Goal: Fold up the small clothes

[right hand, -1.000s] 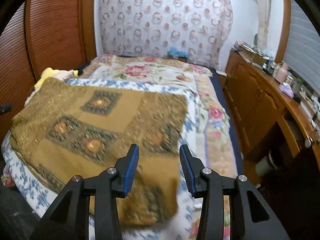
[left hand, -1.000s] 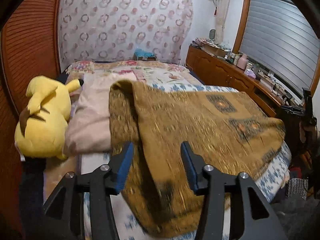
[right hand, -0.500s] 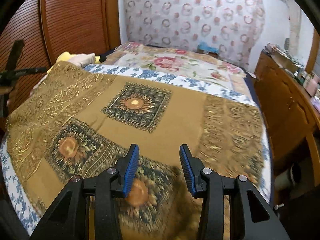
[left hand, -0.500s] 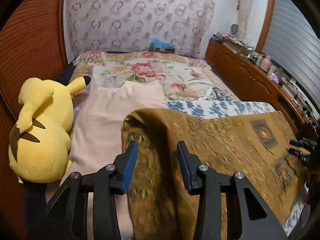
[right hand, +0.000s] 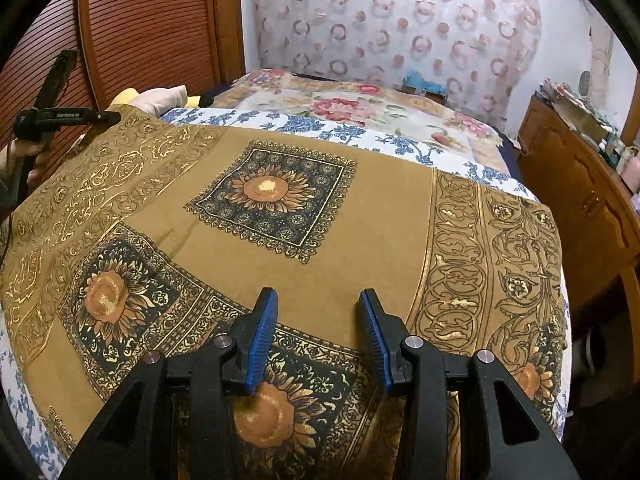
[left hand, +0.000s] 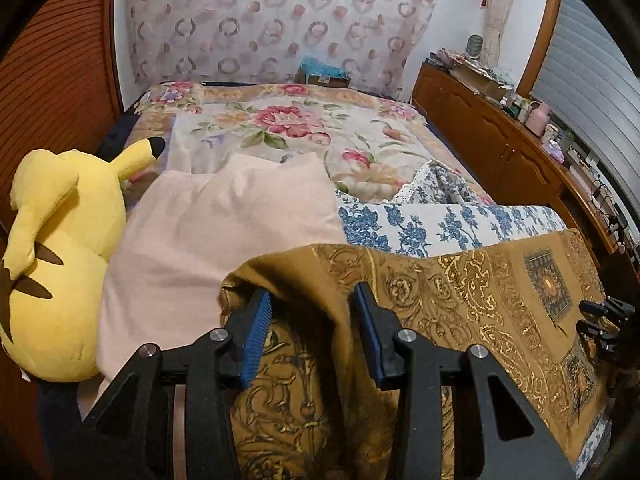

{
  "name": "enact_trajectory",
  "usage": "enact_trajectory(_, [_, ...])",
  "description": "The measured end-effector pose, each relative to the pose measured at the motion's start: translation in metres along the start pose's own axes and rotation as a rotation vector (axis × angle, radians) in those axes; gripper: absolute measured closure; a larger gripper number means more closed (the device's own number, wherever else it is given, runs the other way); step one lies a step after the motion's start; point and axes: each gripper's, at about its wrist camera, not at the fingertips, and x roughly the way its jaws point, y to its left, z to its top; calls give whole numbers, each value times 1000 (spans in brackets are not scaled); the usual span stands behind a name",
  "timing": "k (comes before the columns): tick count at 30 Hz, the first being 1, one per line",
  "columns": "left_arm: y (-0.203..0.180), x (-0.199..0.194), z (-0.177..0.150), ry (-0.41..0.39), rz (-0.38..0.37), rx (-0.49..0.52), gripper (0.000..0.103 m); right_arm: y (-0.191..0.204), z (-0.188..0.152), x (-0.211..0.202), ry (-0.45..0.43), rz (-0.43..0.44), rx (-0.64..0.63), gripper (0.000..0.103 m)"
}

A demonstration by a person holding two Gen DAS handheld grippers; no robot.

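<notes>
A brown scarf with gold scrolls and sunflower squares (right hand: 304, 216) lies spread flat over the near end of the bed. In the left wrist view the scarf (left hand: 460, 292) has a raised, bunched corner. My left gripper (left hand: 310, 304) is open, its jaws astride that raised corner fold without pinching it. My right gripper (right hand: 316, 304) is open and empty, just above the scarf near its front edge. Each gripper shows small in the other's view: the left (right hand: 68, 116) at the scarf's far left corner, the right (left hand: 604, 316) at the right edge.
A yellow plush toy (left hand: 60, 256) and a pink pillow (left hand: 224, 232) lie at the bed's left side. A blue floral sheet (left hand: 440, 224) and a flowered bedspread (left hand: 300, 128) cover the bed. A wooden dresser (right hand: 580, 192) with clutter runs along the right. A slatted wooden wall (right hand: 148, 28) stands left.
Both grippers have moved forward over the bed and lower toward the scarf. The scarf now lies flatter and more spread. Both stay open.
</notes>
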Motion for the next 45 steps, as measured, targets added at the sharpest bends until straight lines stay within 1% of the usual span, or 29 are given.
enact_trajectory(4, [-7,1,1,27,-6,10,61,-1,-7,-13,-2,9,6,58])
enact_trajectory(6, [-9,-2,-3,36,-24,11,61,-2,-10,-21,-4,12,6,58])
enact_trajectory(10, [-16,-13,-17,48,-58,30,61,1,-13,-26,-5,9,5,58])
enact_trajectory(12, [-19,-16,-23,57,-76,41,63,1,-13,-26,-5,10,5,58])
enact_trajectory(16, [-23,-8,-21,77,-129,36,65,3,-12,-25,-4,14,4,55])
enact_trajectory(18, [-24,0,-17,89,-183,18,65,4,-12,-25,-4,17,4,54])
enact_trajectory(19, [-24,3,-15,92,-199,11,72,4,-12,-25,-4,18,3,54])
enact_trajectory(20, [-25,5,-12,96,-209,6,76,5,-12,-25,-4,19,4,53])
enact_trajectory(21, [-25,6,-10,94,-219,-2,85,5,-12,-25,-5,22,5,53])
enact_trajectory(22, [-24,5,-8,86,-224,-7,92,5,-12,-25,-5,25,7,53])
enact_trajectory(23, [-24,2,-8,79,-219,-7,94,5,-12,-25,-5,28,9,53])
enact_trajectory(27, [-18,-19,-3,2,-207,-20,97,6,-12,-25,-6,29,11,52])
enact_trajectory(28, [-16,-24,-2,-18,-208,-26,98,6,-12,-25,-5,29,11,52])
enact_trajectory(32, [-5,-45,5,-97,-203,-55,99,7,-12,-25,-4,33,9,50])
enact_trajectory(35, [2,-53,8,-138,-198,-81,99,7,-12,-25,-4,31,8,50])
enact_trajectory(37, [6,-57,8,-152,-198,-94,100,7,-12,-25,-4,30,6,50])
enact_trajectory(39, [11,-61,9,-169,-156,-102,100,7,-13,-25,-4,30,6,50])
enact_trajectory(40, [13,-62,8,-173,-123,-105,100,7,-12,-25,-4,31,6,50])
enact_trajectory(41, [15,-62,7,-170,-81,-99,100,7,-12,-25,-4,31,6,50])
enact_trajectory(42, [17,-62,5,-171,-12,-92,100,7,-13,-25,-5,32,7,50])
enact_trajectory(43, [21,-64,4,-178,21,-93,100,7,-13,-25,-4,31,6,50])
enact_trajectory(45, [28,-66,-1,-172,21,-105,100,7,-13,-25,-4,29,4,50])
